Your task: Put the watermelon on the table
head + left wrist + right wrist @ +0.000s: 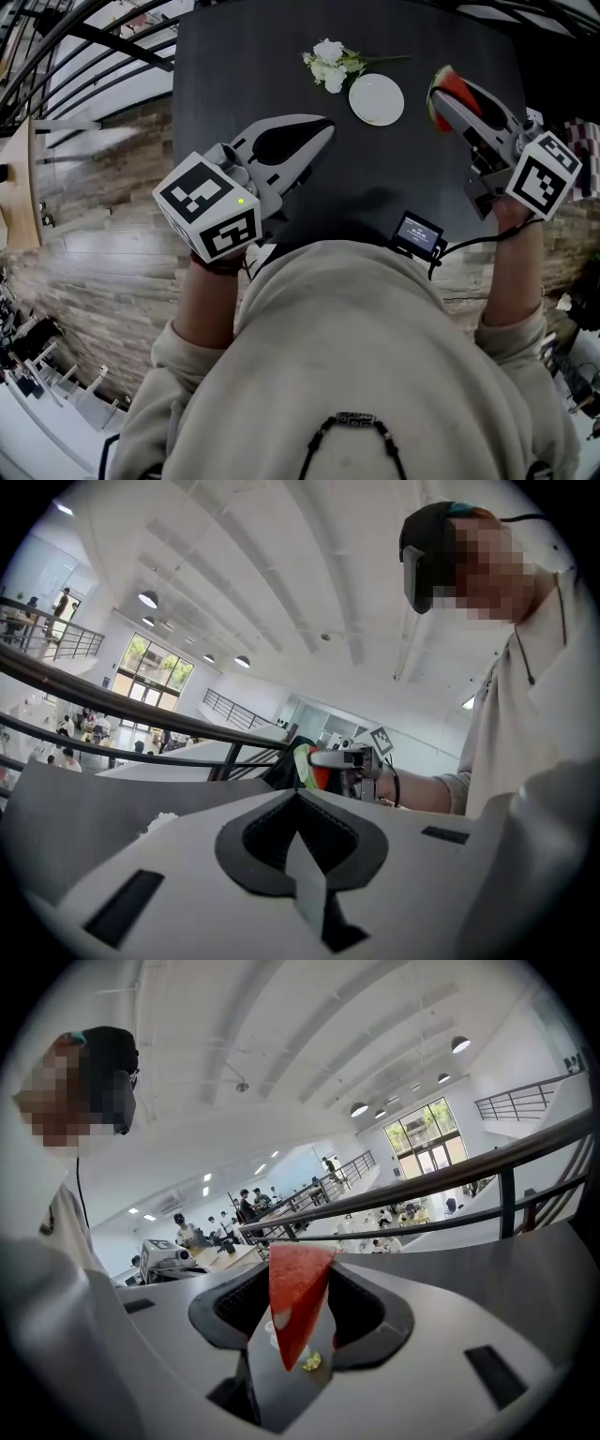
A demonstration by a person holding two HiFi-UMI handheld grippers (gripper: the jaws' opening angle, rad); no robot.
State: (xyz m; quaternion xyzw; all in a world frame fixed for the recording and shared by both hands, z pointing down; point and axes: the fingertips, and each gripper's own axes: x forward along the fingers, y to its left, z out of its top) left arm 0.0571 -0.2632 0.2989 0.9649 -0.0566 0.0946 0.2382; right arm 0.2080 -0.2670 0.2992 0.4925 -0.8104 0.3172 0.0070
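A wedge of watermelon [446, 87], red with a green rind, hangs over the far right of the black table [234, 66]. My right gripper [454, 97] is shut on it. In the right gripper view the red wedge [298, 1288] stands point-down between the jaws of that gripper [300, 1327]. My left gripper [319, 131] is over the table's left middle, shut, with nothing in it. In the left gripper view its jaws [298, 797] meet at the tips, and beyond them the wedge [314, 766] shows in the right gripper [345, 759].
A small white plate [376, 98] lies on the table just left of the watermelon, with a sprig of white flowers [330, 64] beside it. A small screen device [417, 232] sits at the near table edge. A black railing [84, 37] runs along the left.
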